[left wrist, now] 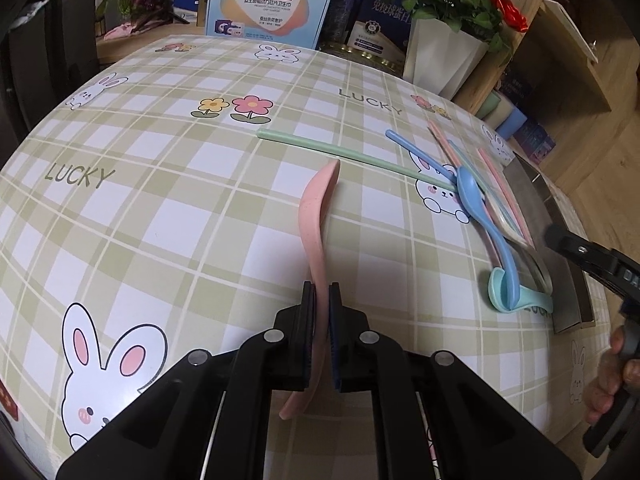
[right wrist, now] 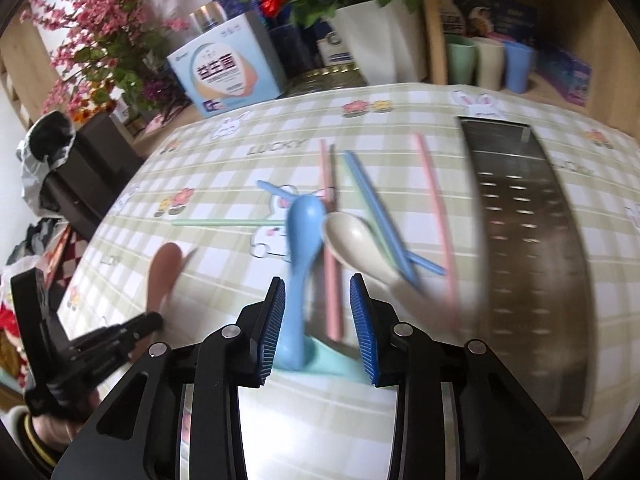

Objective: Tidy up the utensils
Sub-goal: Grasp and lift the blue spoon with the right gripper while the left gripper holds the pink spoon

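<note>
Left of perforated steel tray (right wrist: 524, 248): left tool (left wrist: 321, 300) clamped on pink plastic spoon (left wrist: 316, 216), lifted off bench (left wrist: 168, 208). Right tool (right wrist: 318, 320) apart, straddling blue plastic spoon (right wrist: 302, 240); risks snagging mint spoon (right wrist: 332, 360) beneath, scattering chopstick pile.

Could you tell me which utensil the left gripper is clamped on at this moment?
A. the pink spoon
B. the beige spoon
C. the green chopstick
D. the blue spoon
A: in the left wrist view the left gripper has its pads pressed against the handle of the pink spoon.
</note>
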Demonstrator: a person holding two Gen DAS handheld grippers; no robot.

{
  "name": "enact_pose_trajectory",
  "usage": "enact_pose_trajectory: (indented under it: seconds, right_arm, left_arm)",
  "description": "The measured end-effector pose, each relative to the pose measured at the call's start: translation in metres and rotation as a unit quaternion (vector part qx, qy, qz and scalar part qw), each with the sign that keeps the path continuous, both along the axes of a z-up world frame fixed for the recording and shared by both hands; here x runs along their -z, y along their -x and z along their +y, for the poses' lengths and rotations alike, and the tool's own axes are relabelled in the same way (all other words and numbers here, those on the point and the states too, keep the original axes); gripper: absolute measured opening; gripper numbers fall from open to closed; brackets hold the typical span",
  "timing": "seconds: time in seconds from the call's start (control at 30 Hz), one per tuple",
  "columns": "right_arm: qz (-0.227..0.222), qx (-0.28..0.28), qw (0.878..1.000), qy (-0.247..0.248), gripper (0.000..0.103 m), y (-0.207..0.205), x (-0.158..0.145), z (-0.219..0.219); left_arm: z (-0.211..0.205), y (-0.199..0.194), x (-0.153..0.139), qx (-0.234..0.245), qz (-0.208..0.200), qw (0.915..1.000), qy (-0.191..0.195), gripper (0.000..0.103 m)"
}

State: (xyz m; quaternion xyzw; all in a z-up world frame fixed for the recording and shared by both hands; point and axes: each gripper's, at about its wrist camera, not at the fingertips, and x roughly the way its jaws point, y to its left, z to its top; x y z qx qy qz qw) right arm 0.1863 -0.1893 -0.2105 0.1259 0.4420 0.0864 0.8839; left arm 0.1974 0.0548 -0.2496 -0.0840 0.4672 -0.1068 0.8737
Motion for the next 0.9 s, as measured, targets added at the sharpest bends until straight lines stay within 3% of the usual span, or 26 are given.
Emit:
enact_pose_trajectory:
  seconds: [0.43,0.6,0.9]
  right_arm:
    - [0.036,0.002,0.999,0.029,0.028,-0.035,0.033,0.026]
    - [0.047,0.007,0.999,0.024,0.017,-0.035,0.042,0.027]
    - [0.011,0.025,1.000,0.011,0.014,-0.013,0.034,0.020]
  left_arm:
    - [-0.003,0.002,0.000,0.003,-0.009,0.9999,-0.011,0.008]
    - [-0.002,0.002,0.000,0.003,-0.010,0.9999,-0.014,0.009]
    - [-0.002,0.002,0.000,0.002,-0.011,0.9999,-0.013,0.008]
